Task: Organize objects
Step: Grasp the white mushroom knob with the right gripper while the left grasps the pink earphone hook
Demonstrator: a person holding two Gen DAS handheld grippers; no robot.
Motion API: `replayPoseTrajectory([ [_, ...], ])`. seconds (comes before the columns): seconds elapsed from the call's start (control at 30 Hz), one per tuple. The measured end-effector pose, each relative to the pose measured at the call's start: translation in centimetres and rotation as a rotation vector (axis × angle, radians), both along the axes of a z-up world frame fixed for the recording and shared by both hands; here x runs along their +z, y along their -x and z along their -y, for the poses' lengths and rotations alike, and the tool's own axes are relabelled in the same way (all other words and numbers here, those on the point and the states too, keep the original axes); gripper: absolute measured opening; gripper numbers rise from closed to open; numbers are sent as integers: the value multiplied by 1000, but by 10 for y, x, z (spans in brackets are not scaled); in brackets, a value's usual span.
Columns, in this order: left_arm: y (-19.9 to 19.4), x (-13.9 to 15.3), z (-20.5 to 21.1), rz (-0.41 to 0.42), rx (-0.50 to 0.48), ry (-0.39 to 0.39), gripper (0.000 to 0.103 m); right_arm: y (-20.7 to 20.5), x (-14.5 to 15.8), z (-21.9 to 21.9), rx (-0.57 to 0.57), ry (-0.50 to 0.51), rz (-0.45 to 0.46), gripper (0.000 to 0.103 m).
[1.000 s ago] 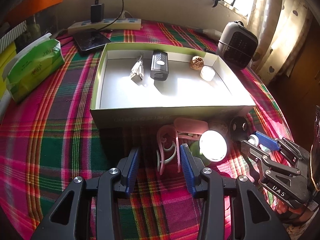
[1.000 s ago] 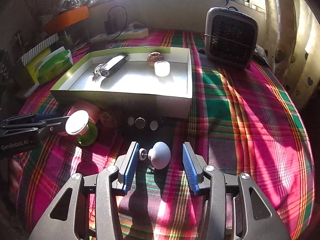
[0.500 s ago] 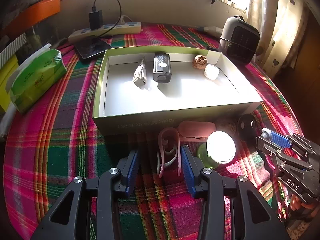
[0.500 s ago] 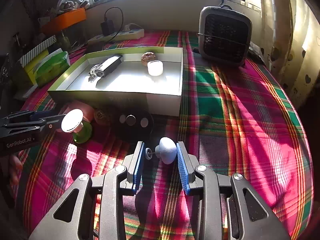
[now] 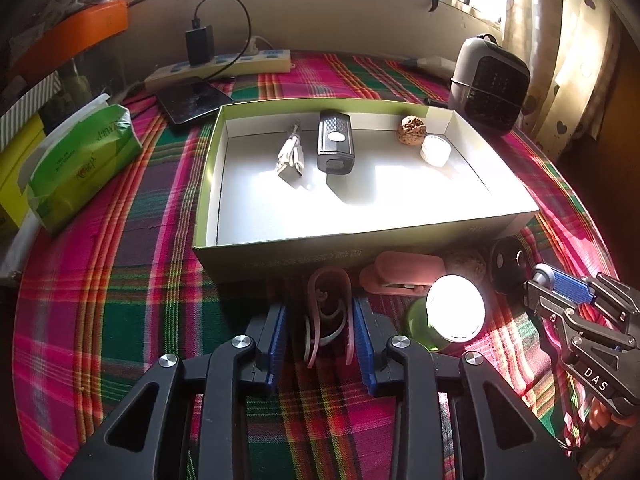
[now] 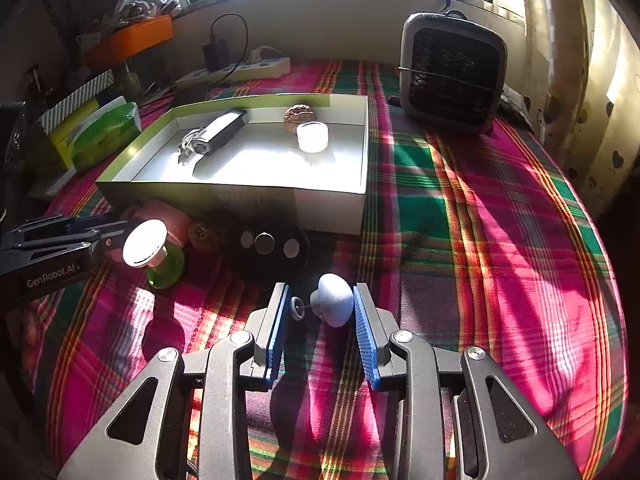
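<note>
The pink hair clip (image 5: 326, 312) lies on the plaid tablecloth (image 5: 120, 280) just in front of the open box (image 5: 360, 246), between the blue pads of the left gripper (image 5: 320, 332), whose jaws are closing around it; the pads stand right at its sides, and whether they press it yet cannot be told. The right gripper (image 6: 322, 316) is pinched on a small blue-grey mushroom-shaped object (image 6: 334, 298) with a little metal disc on a stem; one pad meets the cap, the other the disc.

Just beside the left gripper stands a green-based object with a bright white round top (image 5: 454, 312), glaring in the sunlight. Behind it, against the box wall, lie a pink case (image 5: 404, 272), a walnut (image 5: 468, 266) and a black round piece (image 6: 266, 244) with three pale spots.

Inside the box rest a coiled white cable (image 5: 290, 154), a black rectangular device (image 5: 335, 140), a second walnut (image 5: 411, 128) and a small white cup (image 5: 435, 150), the last two near the far right corner.

Farther out, a green tissue pack (image 5: 80, 164) sits left of the box, a dark tablet (image 5: 192, 100) and a power strip (image 5: 224, 66) with a black charger lie behind it, and a small fan heater (image 6: 454, 70) stands at the far right.
</note>
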State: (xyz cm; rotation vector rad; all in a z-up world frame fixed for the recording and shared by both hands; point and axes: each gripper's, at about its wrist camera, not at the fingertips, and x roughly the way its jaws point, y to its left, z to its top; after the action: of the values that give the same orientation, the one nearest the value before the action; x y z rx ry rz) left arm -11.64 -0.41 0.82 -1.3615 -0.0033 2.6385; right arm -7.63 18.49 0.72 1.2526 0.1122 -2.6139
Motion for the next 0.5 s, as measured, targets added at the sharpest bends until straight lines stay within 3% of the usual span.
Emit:
replayPoseTrajectory([
  [0.17, 0, 0, 2, -2, 9, 3, 21, 0, 0, 0, 0, 1, 0, 33],
  [0.5, 0, -1, 3, -2, 10, -4, 21, 0, 0, 0, -2, 1, -1, 33],
])
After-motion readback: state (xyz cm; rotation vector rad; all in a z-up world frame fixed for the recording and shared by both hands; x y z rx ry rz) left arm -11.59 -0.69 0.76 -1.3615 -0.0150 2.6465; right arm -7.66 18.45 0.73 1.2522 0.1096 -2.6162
